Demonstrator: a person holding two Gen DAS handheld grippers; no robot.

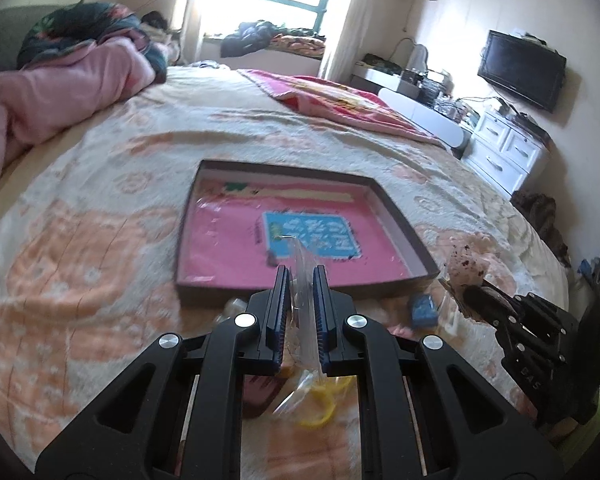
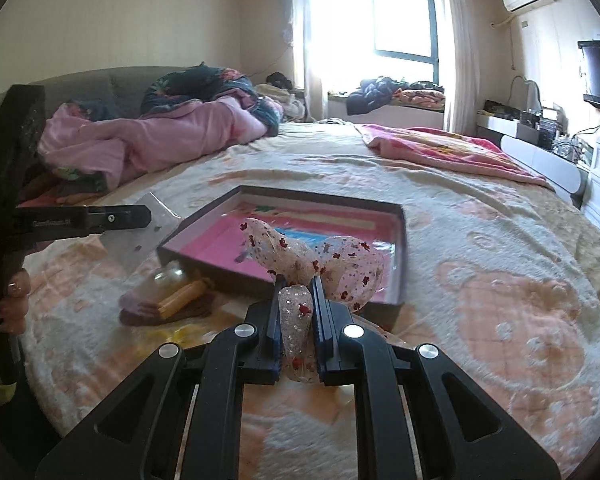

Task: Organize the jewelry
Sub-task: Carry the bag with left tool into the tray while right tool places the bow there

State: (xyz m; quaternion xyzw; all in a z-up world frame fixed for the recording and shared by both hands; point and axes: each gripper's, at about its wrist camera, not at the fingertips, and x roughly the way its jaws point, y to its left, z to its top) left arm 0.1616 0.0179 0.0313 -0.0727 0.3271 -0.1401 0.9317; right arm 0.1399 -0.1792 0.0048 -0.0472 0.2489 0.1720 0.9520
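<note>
A shallow dark box (image 1: 400,224) with a pink printed lining lies on the bed; it also shows in the right wrist view (image 2: 402,256). My left gripper (image 1: 302,276) is shut on a clear plastic bag (image 1: 300,256), held just before the box's near edge; the right wrist view shows it from the side (image 2: 150,216) with the bag (image 2: 140,240). My right gripper (image 2: 296,284) is shut on a sheer bow with red flecks (image 2: 340,268), held over the box's near edge; it also shows in the left wrist view (image 1: 470,292) with the bow (image 1: 466,268).
Loose items lie on the blanket in front of the box: a yellow ring in a bag (image 1: 320,404), a blue piece (image 1: 424,310), a yellow comb-like piece on dark cloth (image 2: 182,296). Pink bedding (image 2: 140,140) is heaped at the back left. A dresser (image 1: 504,148) stands right.
</note>
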